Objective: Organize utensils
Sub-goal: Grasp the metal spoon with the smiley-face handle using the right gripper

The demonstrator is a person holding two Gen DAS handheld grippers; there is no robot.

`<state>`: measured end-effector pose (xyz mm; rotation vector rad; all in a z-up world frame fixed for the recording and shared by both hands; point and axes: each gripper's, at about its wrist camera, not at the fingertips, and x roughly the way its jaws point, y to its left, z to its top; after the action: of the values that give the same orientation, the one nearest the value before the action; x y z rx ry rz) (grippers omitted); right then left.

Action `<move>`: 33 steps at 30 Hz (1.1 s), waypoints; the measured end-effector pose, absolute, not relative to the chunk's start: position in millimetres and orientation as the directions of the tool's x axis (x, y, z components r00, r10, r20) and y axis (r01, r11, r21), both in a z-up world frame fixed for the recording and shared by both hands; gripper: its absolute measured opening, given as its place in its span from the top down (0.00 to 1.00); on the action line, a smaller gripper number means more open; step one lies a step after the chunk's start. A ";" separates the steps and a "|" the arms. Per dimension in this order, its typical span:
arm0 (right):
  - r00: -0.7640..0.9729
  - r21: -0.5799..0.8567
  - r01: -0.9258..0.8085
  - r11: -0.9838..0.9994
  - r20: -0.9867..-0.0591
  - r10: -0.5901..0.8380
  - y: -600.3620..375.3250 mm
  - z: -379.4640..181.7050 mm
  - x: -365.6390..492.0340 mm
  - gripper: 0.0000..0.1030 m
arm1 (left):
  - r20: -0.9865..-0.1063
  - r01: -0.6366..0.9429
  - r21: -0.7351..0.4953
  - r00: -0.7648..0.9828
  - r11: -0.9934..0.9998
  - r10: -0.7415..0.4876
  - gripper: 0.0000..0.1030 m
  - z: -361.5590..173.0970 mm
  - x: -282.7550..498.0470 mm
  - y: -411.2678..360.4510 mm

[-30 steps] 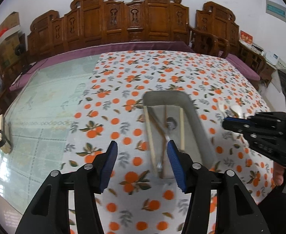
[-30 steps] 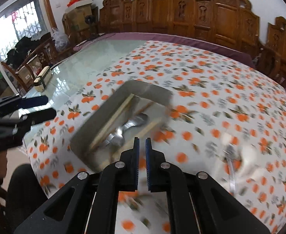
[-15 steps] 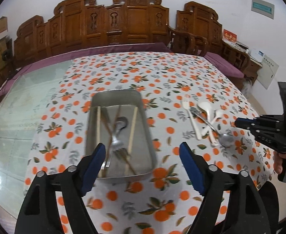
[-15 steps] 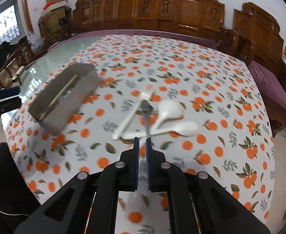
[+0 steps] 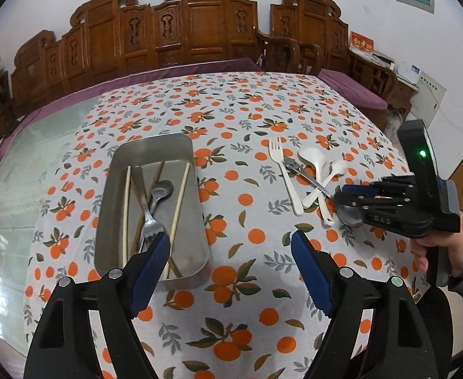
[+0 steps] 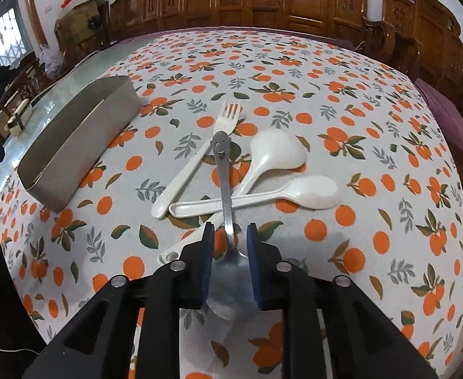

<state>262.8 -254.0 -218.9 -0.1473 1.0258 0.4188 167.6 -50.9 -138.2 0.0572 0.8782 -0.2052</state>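
A metal tray sits on the orange-print tablecloth and holds chopsticks, a metal fork and a metal spoon. To its right lie a white plastic fork, two white spoons and a steel spoon with a smiley handle end. My right gripper is open a little, its pads either side of the steel spoon's neck and bowl. My left gripper is wide open and empty, above the cloth beside the tray's near right corner.
Carved wooden chairs line the far side of the table. Bare glass tabletop lies left of the cloth. A small box sits on the glass. The table's near edge is close under both grippers.
My right gripper swung from over the tray to the loose utensils and opened around the steel spoon. My left gripper opened wider and pulled back from the tray.
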 end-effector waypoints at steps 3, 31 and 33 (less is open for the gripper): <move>0.431 0.066 -0.414 0.908 -0.864 0.260 -249.5 -223.9 269.1 0.77 | -0.773 0.208 -0.029 0.615 0.978 -0.154 0.27 -141.2 168.5 -55.9; 0.458 0.106 -0.410 0.906 -0.835 0.305 -263.9 -204.9 253.2 0.93 | -0.802 0.248 0.012 0.581 0.969 -0.139 0.27 -162.6 204.0 -96.5; 0.462 0.121 -0.398 0.909 -0.830 0.313 -272.8 -201.3 249.3 0.93 | -0.805 0.256 0.014 0.576 0.967 -0.141 0.27 -166.8 213.4 -105.0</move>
<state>249.3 -272.8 -201.3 -0.0949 0.9992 0.4380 213.4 -105.0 -166.8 0.1342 0.9292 -0.2331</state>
